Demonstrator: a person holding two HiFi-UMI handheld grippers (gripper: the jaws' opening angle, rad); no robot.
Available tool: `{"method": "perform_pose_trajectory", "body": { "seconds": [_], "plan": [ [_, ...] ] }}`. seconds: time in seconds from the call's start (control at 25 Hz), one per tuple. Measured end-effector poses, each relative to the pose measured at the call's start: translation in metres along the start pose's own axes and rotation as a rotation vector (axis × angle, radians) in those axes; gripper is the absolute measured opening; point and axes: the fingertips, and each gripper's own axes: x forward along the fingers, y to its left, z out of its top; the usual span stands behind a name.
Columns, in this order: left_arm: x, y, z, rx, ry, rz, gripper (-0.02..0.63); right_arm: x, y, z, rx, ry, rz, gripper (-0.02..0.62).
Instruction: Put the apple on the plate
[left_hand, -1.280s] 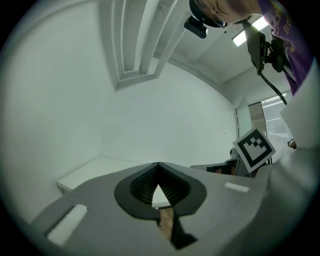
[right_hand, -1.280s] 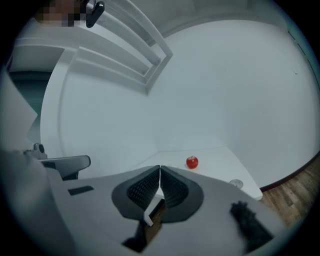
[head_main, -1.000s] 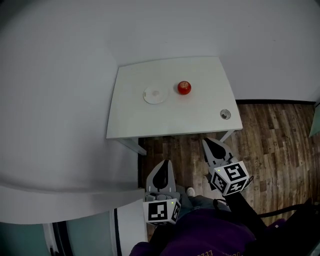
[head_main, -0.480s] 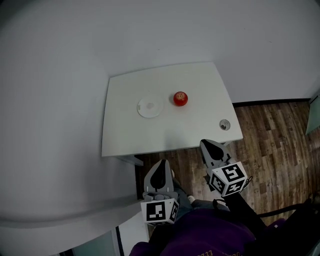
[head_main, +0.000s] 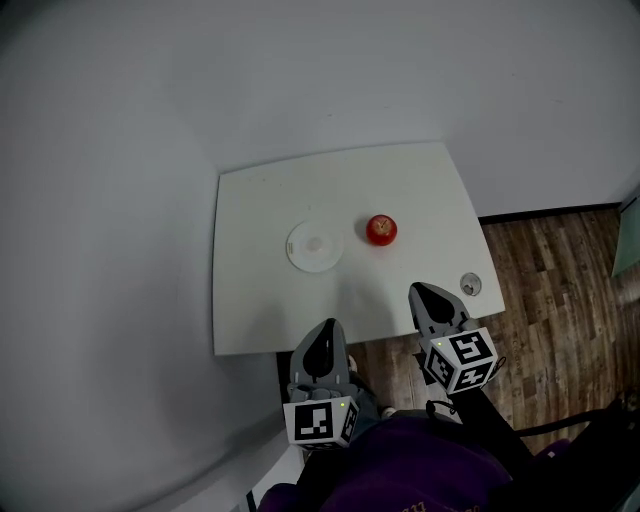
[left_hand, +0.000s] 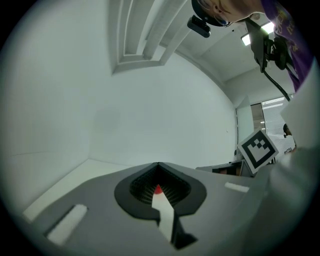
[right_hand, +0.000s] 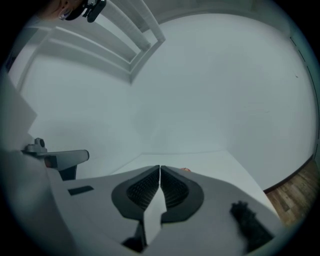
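A red apple (head_main: 381, 229) sits on the white table (head_main: 270, 310), just right of a small white round plate (head_main: 315, 246). My left gripper (head_main: 322, 330) hangs over the table's near edge, short of the plate, with its jaws shut and nothing held. The right gripper (head_main: 420, 292) reaches over the near edge below the apple, also shut and empty. In the left gripper view the left gripper (left_hand: 159, 165) shows a speck of the apple (left_hand: 158, 189) through its slit. Over the right gripper (right_hand: 160, 168) in its own view, a sliver of the apple (right_hand: 185, 170) peeks out.
A round grommet (head_main: 470, 284) is set into the table near its right front corner. White walls close in behind the table and on its left. Wooden floor (head_main: 560, 280) lies to the right. The person's purple clothing (head_main: 400, 470) fills the bottom of the head view.
Both grippers have moved forward from above the floor to the table's near edge. The table, plate and apple now sit closer and lower in the head view.
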Motion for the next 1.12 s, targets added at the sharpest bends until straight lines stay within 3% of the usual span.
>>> {"method": "perform_pose_trajectory", "body": {
  "seconds": [0.52,0.72,1.12],
  "plan": [
    [0.071,0.076,-0.002,-0.005,0.057,-0.078,0.006,0.097,-0.012,0.004,-0.004,0.059,-0.068,0.012],
    [0.087,0.106,-0.008,-0.028,0.085,-0.064,0.006,0.12,-0.025,-0.001,-0.003,0.093,-0.114,0.012],
    [0.108,0.116,-0.006,-0.041,0.104,-0.034,0.006,0.148,-0.035,0.001,-0.003,0.087,-0.055,0.033]
  ]
}}
